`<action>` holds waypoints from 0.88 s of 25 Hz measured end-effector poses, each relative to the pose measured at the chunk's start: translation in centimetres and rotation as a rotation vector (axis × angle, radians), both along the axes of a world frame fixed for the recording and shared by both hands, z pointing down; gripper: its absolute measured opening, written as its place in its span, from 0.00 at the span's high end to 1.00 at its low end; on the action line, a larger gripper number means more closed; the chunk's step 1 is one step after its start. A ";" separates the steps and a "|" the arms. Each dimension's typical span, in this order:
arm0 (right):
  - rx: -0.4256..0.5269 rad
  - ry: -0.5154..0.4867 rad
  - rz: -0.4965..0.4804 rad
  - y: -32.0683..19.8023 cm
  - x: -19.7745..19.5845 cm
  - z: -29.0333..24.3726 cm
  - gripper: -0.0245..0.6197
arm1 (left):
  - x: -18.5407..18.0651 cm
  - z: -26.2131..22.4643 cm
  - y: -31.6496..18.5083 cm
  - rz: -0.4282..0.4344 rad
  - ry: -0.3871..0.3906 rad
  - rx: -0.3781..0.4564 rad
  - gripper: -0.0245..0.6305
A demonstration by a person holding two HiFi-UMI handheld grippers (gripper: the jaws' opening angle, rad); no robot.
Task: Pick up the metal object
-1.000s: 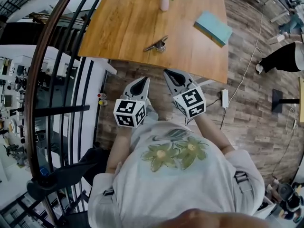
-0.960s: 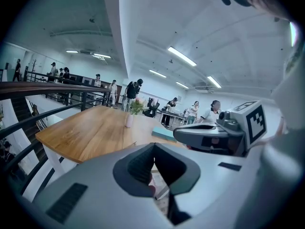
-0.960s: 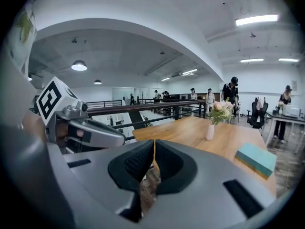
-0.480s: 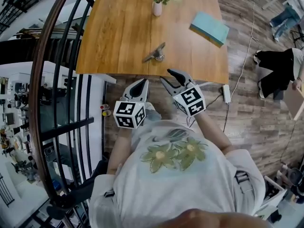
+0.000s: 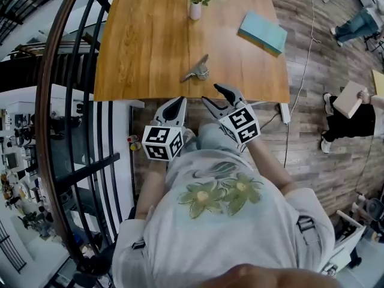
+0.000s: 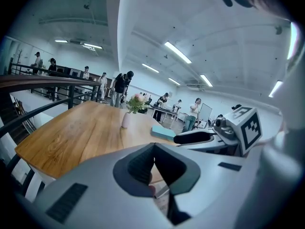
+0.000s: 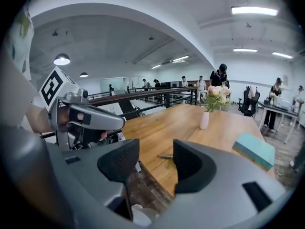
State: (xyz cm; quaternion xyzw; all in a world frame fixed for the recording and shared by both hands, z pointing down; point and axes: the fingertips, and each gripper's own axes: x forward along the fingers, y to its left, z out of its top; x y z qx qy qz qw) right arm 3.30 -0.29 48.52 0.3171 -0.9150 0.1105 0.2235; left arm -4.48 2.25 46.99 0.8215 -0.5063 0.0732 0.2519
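The metal object (image 5: 197,71), a small grey piece with a long handle, lies near the front edge of the wooden table (image 5: 150,35). Both grippers hang short of that edge, above the floor. My left gripper (image 5: 174,105) is shut and empty, below and left of the object. My right gripper (image 5: 218,95) is open, its jaws have just been opening, and nothing is between them. In the right gripper view the metal object (image 7: 166,156) shows far off in the gap of the right gripper (image 7: 156,149). In the left gripper view the left gripper (image 6: 153,147) has its tips together.
A white vase of flowers (image 5: 195,8) and a teal book (image 5: 263,33) stand further back on the table. A dark curved railing (image 5: 66,101) runs along the left. A power strip (image 5: 284,114) lies on the floor at right, near people (image 5: 345,110).
The right gripper's jaws have gone from shut to open. Both grippers have moved up towards the table's front edge, the right one now almost at it.
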 end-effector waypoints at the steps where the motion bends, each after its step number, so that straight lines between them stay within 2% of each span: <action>1: -0.004 0.004 0.000 0.0 0.0 0.1 0.63 | 0.1 0.1 0.0 0.004 0.002 -0.002 0.94; 9: -0.043 0.054 -0.019 -0.8 -0.3 1.9 0.60 | -0.1 1.4 -0.9 0.012 0.014 -0.036 0.94; 22: -0.095 0.152 -0.054 -6.6 -1.0 4.3 0.56 | -2.4 1.4 -6.5 -0.020 0.010 -0.077 0.94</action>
